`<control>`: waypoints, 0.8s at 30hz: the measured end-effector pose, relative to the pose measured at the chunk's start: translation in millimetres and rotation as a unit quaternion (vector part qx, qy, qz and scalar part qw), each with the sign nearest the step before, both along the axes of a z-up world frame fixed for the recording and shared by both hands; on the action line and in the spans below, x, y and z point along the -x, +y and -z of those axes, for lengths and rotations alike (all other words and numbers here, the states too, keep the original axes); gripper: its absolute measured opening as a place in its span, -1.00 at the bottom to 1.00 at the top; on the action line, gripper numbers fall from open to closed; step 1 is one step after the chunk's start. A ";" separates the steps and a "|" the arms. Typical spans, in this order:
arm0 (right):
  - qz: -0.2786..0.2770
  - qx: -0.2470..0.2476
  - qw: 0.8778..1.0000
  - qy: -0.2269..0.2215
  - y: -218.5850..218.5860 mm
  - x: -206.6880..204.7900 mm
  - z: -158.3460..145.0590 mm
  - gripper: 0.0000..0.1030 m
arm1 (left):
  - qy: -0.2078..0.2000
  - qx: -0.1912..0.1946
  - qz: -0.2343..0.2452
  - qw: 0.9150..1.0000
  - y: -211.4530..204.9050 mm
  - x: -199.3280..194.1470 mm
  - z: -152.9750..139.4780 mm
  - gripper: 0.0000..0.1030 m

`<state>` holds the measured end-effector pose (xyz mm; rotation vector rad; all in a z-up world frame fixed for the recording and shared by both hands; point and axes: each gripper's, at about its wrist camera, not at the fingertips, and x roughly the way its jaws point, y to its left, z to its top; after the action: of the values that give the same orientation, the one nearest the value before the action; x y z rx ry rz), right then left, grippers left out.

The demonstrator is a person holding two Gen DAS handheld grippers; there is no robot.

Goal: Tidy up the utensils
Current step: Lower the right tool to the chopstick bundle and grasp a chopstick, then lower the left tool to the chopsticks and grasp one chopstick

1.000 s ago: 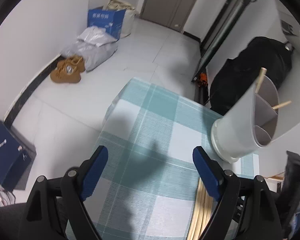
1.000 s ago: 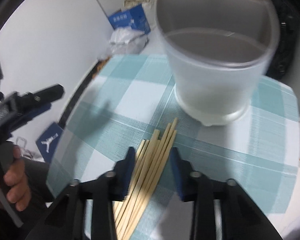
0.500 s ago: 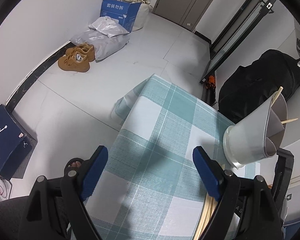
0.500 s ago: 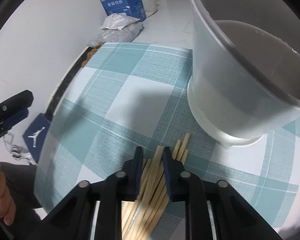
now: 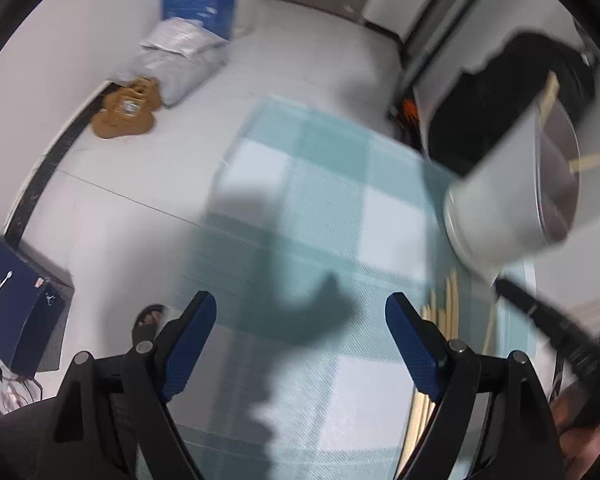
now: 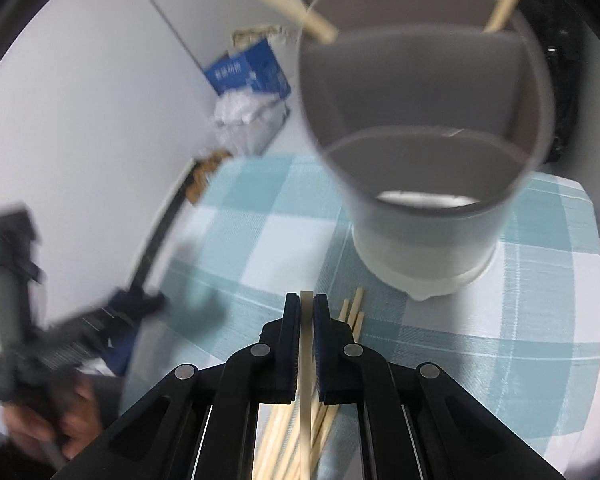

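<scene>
My right gripper is shut on a single wooden chopstick, held a little above the pile of chopsticks on the teal checked tablecloth. Just beyond stands the grey divided utensil holder, with two chopsticks leaning out of its rear compartment. In the left wrist view my left gripper hangs open over bare cloth, with nothing between its fingers. The holder and the pile lie to its right.
On the floor past the table's left edge lie brown shoes, grey bags and two blue boxes. A black bag sits behind the holder. A sandalled foot shows by the near table edge.
The right jaws have closed from around the pile onto one chopstick and risen slightly with it. The left gripper has shifted a little and stays open.
</scene>
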<state>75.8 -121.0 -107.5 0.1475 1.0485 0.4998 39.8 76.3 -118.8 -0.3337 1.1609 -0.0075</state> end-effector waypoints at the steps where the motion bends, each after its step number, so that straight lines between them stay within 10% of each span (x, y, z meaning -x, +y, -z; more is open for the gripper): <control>1: 0.005 -0.010 1.000 -0.003 -3.7 1.3 -3.2 -0.89 | 0.010 -0.002 0.016 1.000 -8.0 1.3 4.4 0.62; 10: 0.053 -0.092 0.994 -0.007 -53.0 13.6 -17.7 -0.89 | 0.048 -0.033 0.094 0.994 -57.0 8.7 21.6 0.62; 24: 0.057 -0.104 0.992 -0.049 -84.6 34.3 -43.2 -0.89 | 0.055 -0.095 0.081 0.991 -68.8 12.4 23.7 0.62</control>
<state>41.5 -205.6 -64.2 0.3624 0.8852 0.5071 27.4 7.5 -142.4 -0.0714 1.2850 -0.0214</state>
